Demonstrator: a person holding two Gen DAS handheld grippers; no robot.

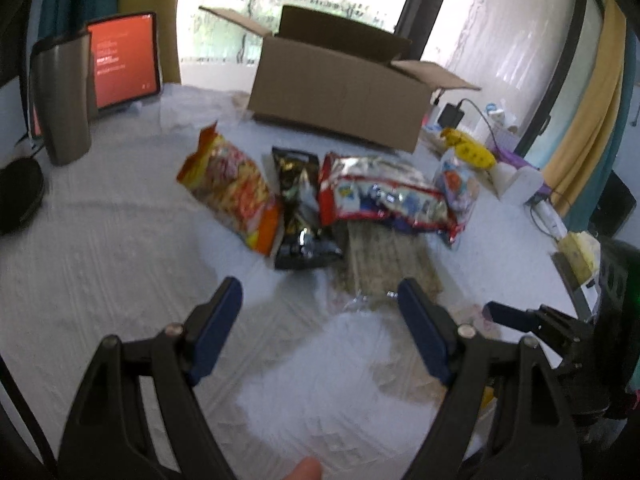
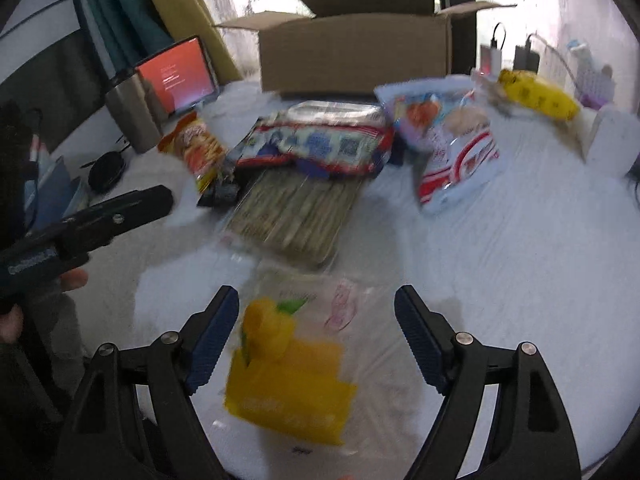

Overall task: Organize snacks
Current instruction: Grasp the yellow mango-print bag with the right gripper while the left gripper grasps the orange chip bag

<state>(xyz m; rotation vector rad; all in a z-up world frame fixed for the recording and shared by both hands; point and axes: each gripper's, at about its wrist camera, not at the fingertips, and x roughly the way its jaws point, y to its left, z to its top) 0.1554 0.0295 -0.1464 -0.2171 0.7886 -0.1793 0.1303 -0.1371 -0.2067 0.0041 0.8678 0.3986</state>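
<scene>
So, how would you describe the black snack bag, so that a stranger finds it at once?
Start at the open cardboard box at the back of the table. In front of it the snacks lie in a row. The black bag lies between the orange bag and the red-edged bag, the only dark one.

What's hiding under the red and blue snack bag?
Under the red and blue snack bag lies a clear pack of tan sticks. Its near part sticks out toward the grippers; the far part is covered, so how far it reaches underneath cannot be seen.

Snack pile (image 1: 320, 200) seemingly blocking cardboard box (image 1: 340, 92)
</scene>
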